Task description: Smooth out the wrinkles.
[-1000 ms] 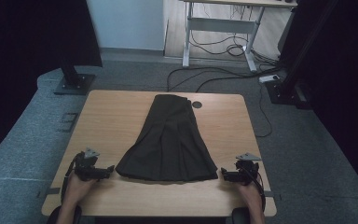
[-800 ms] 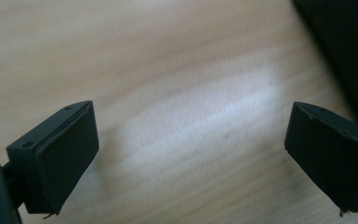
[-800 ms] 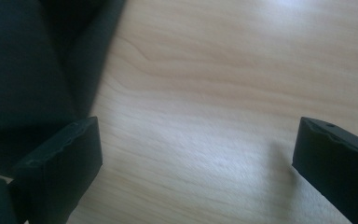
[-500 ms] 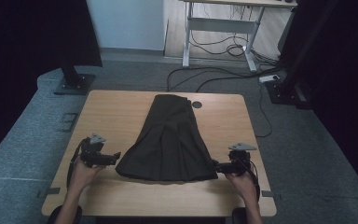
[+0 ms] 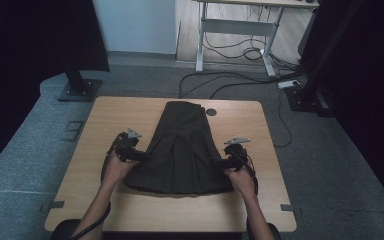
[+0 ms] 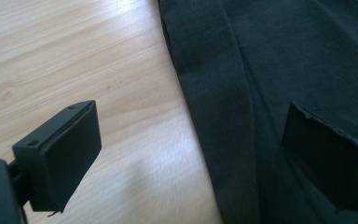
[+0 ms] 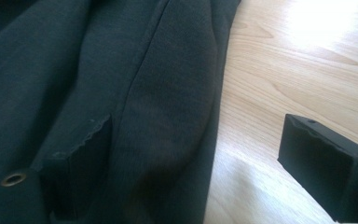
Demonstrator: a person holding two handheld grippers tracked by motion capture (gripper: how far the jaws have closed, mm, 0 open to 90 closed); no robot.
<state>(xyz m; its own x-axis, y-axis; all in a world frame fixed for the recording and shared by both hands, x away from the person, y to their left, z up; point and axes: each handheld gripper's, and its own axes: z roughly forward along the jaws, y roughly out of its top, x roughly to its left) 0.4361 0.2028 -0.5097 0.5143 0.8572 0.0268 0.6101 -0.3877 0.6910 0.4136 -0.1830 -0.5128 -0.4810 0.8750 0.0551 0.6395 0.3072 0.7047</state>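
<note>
Two grippers straddle a dark skirt point(image 5: 182, 150) lying flat mid-table point(image 5: 105, 125): the left gripper point(image 5: 141, 155) and right gripper point(image 5: 220, 162) both gape wide over its side edges, holding nothing. The cloth looks soft and floppy; pinching those folded side edges seems best.

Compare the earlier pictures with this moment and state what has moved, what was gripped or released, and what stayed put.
Both hands moved forward along the table and inward. The left gripper and right gripper now sit at the side edges of the dark garment, farther up than before, each with open jaws straddling an edge. Nothing is gripped yet. The garment and the table stayed as they were.
</note>
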